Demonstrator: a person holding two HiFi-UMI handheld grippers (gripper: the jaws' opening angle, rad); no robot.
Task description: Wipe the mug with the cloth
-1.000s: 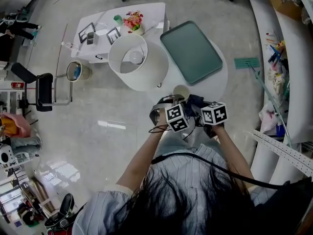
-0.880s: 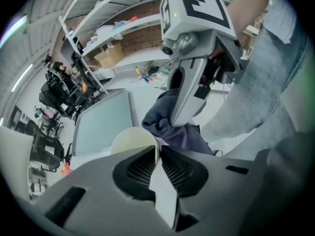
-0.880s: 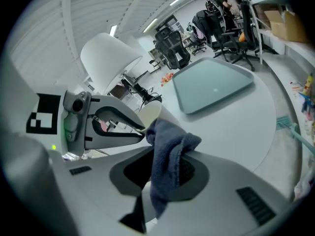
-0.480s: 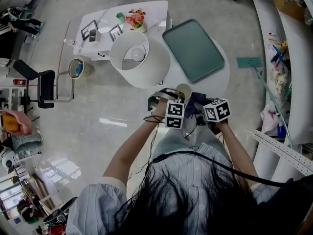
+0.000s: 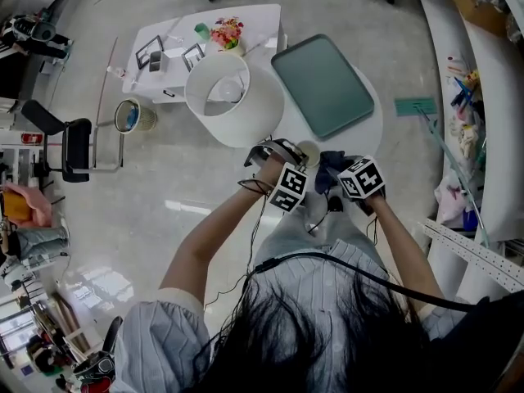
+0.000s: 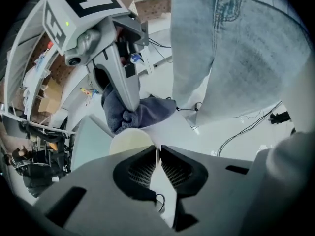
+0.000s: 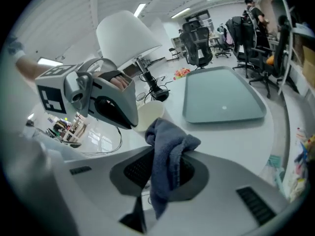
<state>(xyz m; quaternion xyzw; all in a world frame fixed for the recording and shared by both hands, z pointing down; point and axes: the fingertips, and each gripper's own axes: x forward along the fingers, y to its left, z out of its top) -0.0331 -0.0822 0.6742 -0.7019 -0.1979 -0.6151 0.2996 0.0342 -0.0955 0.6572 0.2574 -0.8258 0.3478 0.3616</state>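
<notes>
– Mug first. Where do we put it?
– Cream mug, at the near edge of the round white desk, mouth up as far as we can see (whether its base touches the desk, we can't tell). The left claw is pressed nearly together on a thin pale strip, which we read as the mug's wall or handle.
– And the cloth?
– Dark blue cloth, pinched in the right claw. The bunched end sticks out toward the mug, touching its side or just shy of it; we can't settle which.
– The relation that counts?
– The mug lies ahead of the right claw and a bit to its left, long axis roughly upright, so we judge the wipe runs round the side wall. The right hand is the working one; the left only steadies.
– Poses?
– Both forearms reach forward from the body. The marker cubes sit side by side, just this side of the mug, and the claws angle in from either flank.
– Anything else?
– Teal tray beyond the mug, lamp shade beyond and to its left.
</notes>
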